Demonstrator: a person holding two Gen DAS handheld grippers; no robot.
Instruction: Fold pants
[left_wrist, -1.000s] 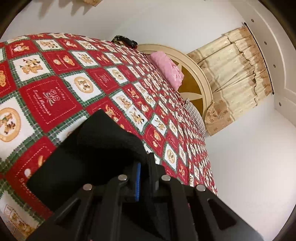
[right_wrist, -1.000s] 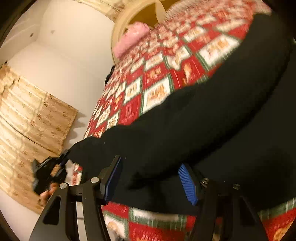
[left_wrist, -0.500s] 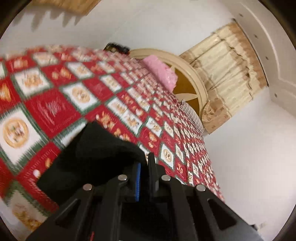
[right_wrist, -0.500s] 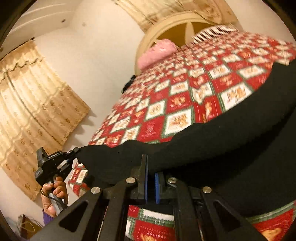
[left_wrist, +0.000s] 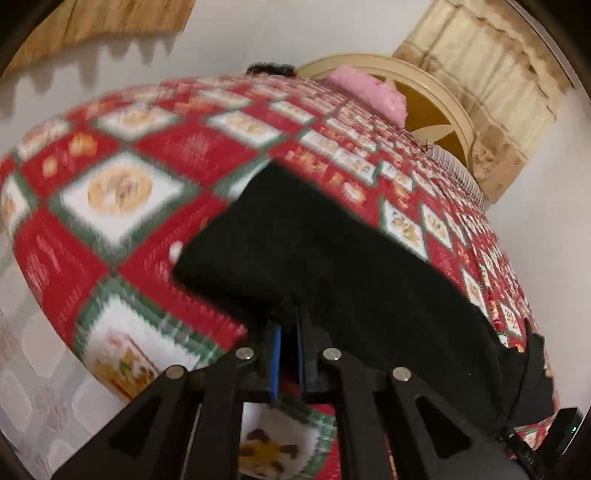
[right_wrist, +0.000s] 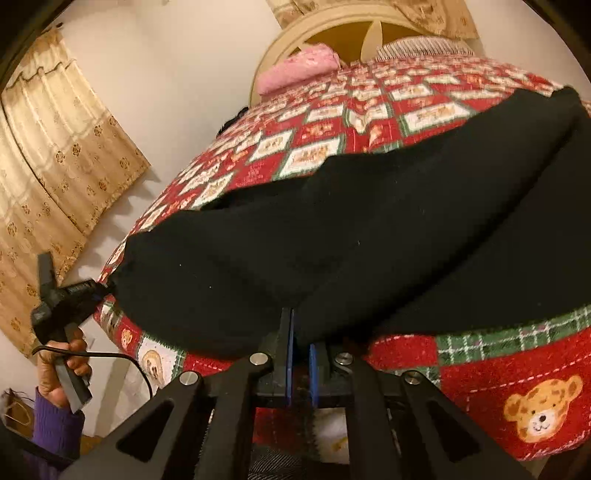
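Black pants (left_wrist: 351, 266) lie across a red patchwork quilt (left_wrist: 122, 192) on a bed. My left gripper (left_wrist: 289, 325) is shut on one end of the pants' near edge, by the bed's corner. In the right wrist view the pants (right_wrist: 369, 240) spread wide over the quilt (right_wrist: 517, 369), and my right gripper (right_wrist: 300, 332) is shut on their near hem. The left gripper (right_wrist: 107, 286) also shows there at the far left, pinching the cloth's end, held by a hand (right_wrist: 59, 365) in a purple sleeve. The pants hang stretched between both grippers.
A pink pillow (right_wrist: 295, 70) rests by the round cream headboard (right_wrist: 332, 29) at the far end of the bed. Patterned beige curtains (right_wrist: 55, 147) hang on the wall to the left. Pale tiled floor (left_wrist: 29, 387) shows beside the bed's corner.
My right gripper went from wide open to shut on the pants' hem. Both grippers rolled and shifted, the left one sinking toward the bed's corner while keeping its grip.
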